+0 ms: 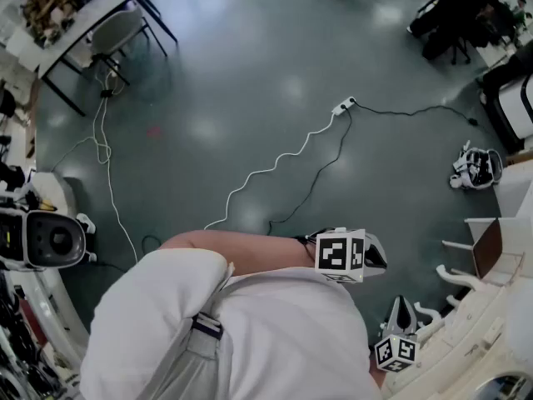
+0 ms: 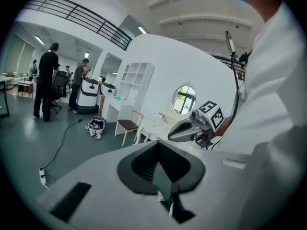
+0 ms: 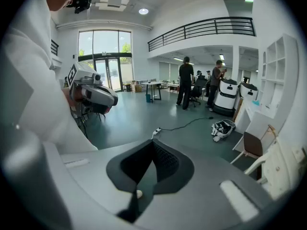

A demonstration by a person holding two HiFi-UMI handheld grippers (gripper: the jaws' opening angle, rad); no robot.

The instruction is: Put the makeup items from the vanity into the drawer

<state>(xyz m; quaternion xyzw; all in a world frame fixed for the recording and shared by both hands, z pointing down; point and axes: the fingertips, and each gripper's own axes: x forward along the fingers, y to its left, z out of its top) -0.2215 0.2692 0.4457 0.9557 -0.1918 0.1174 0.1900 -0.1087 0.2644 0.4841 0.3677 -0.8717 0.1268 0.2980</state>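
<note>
No makeup items show in any view. In the head view my left gripper (image 1: 376, 255) hangs in front of my white-clad body, over the grey floor. My right gripper (image 1: 401, 308) is lower, close to the white vanity (image 1: 491, 332) at the bottom right. From the left gripper view, my left gripper (image 2: 157, 146) has its black pads together with nothing between them, and the right gripper (image 2: 192, 127) sits beyond it before the vanity (image 2: 156, 123) and its oval mirror (image 2: 183, 98). The right gripper (image 3: 153, 146) is likewise shut and empty, with the left gripper (image 3: 93, 94) at its left.
A brown-seated chair (image 1: 485, 248) stands by the vanity. White and black cables (image 1: 283, 157) run across the floor to a power strip (image 1: 343, 105). A small white robot (image 1: 473, 167) lies on the floor. People (image 3: 184, 83) stand at desks far off. A table (image 1: 71, 23) is at the top left.
</note>
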